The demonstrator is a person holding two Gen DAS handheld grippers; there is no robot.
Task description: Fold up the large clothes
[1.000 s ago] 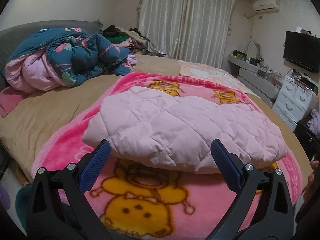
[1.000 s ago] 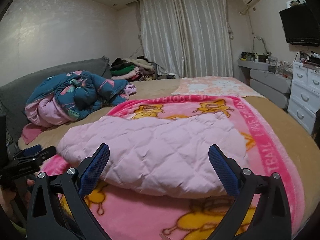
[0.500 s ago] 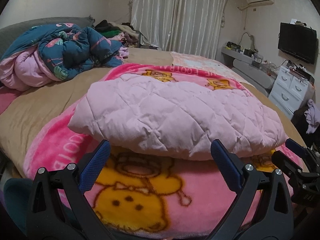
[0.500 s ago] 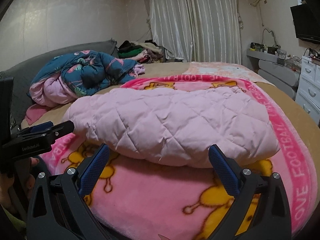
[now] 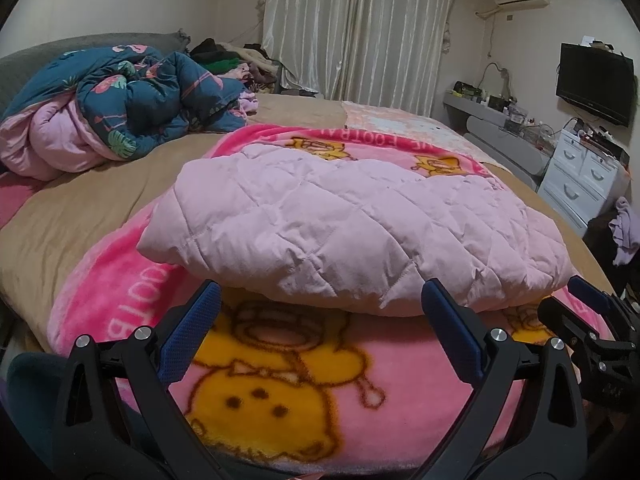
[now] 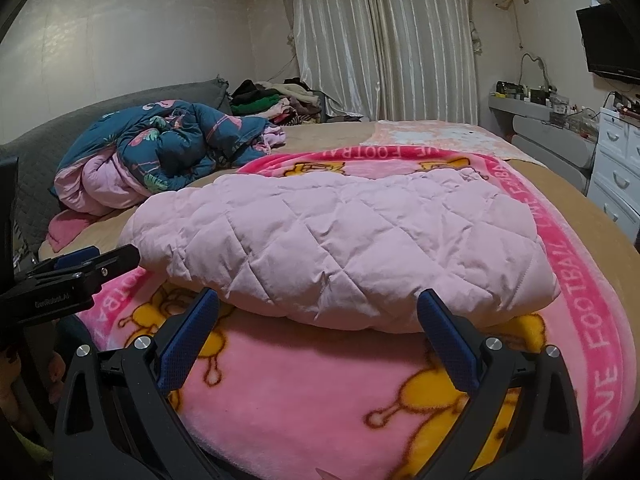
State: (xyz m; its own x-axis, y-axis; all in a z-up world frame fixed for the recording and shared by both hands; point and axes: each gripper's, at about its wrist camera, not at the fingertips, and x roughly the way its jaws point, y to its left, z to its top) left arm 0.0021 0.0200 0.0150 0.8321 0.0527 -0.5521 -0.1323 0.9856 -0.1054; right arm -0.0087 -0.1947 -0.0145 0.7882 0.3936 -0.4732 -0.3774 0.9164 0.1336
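Note:
A pale pink quilted jacket point(image 5: 352, 224) point(image 6: 344, 236) lies folded in a thick bundle on a pink cartoon blanket point(image 5: 280, 380) point(image 6: 320, 392) spread over the bed. My left gripper point(image 5: 320, 300) is open just short of the jacket's near edge, nothing between its blue pads. My right gripper point(image 6: 318, 308) is open too, also close to the near edge and empty. In the left wrist view the right gripper point(image 5: 576, 304) shows at the far right edge; in the right wrist view the left gripper point(image 6: 96, 258) shows at the left.
A crumpled blue floral duvet point(image 5: 132, 100) lies at the head of the bed, with a heap of clothes point(image 6: 280, 100) behind it. White drawers point(image 5: 584, 176), a wall TV point(image 5: 596, 82) and curtains point(image 5: 356, 32) stand to the right and rear. Tan bedsheet point(image 5: 72, 216) surrounds the blanket.
Both grippers have drawn back and lowered toward the near side of the bed; the folded jacket lies still. Each gripper has come into the other's view.

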